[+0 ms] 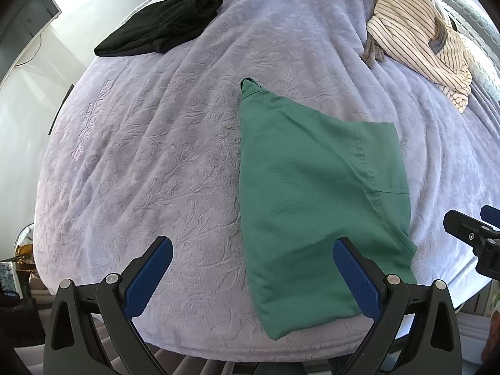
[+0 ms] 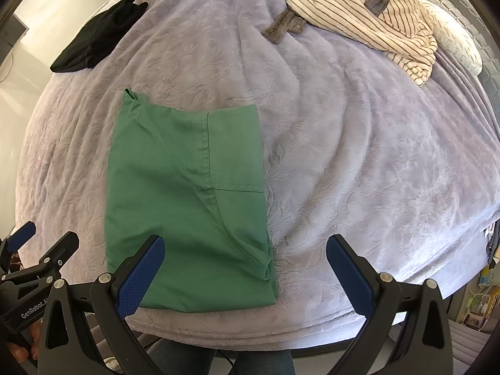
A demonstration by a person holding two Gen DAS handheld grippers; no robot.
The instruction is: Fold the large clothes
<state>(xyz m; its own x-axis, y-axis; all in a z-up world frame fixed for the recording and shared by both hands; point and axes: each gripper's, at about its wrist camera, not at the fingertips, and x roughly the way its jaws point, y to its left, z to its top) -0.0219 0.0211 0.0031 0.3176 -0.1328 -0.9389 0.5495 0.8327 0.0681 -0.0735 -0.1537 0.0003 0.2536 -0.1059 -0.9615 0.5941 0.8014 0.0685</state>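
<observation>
A: What's on the bed (image 2: pixel 343 156)?

B: A green garment (image 2: pixel 187 203), folded flat near the front edge. Black clothes (image 2: pixel 93 40) sit far left, a striped heap (image 2: pixel 368 15) far right.

A: How will the green one handle?

B: Light, limp, a thin weave, I'd judge. It will sag unless pinched at two corners of the near hem.

A: And the grippers?

B: The left gripper (image 1: pixel 253 268) and right gripper (image 2: pixel 245 265) are both spread wide, holding nothing, hovering over the near hem.
</observation>
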